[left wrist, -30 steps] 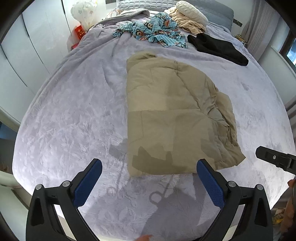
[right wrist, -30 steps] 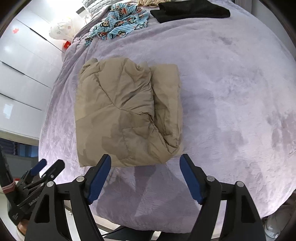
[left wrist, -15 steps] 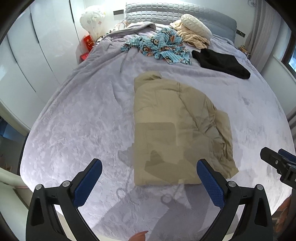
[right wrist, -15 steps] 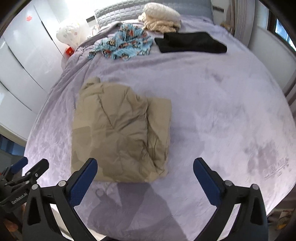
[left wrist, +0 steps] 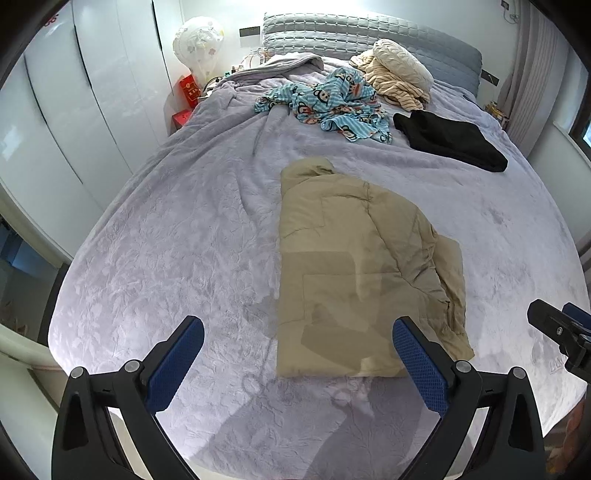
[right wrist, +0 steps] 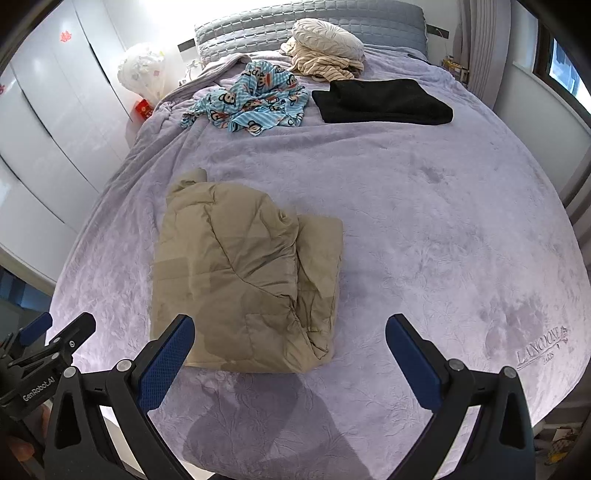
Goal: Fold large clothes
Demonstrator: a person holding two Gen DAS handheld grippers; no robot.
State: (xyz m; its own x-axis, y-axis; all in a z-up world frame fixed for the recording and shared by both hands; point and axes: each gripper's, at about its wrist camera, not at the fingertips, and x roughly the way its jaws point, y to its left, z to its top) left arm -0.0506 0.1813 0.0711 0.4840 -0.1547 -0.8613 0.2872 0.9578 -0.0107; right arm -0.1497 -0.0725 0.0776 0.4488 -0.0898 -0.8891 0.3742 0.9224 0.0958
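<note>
Both grippers sit higher above the bed than a second ago, so the folded tan jacket (left wrist: pixel 354 266) looks smaller and farther off. The right gripper (right wrist: pixel 290 354) now stands wider open, nothing between its blue pads.

A lavender-covered bed (left wrist: pixel 184 229) with a grey quilted headboard (left wrist: pixel 369 33) stands beside glossy white wardrobes (left wrist: pixel 92 92); curtains (left wrist: pixel 532 74) hang by its far right corner.
</note>
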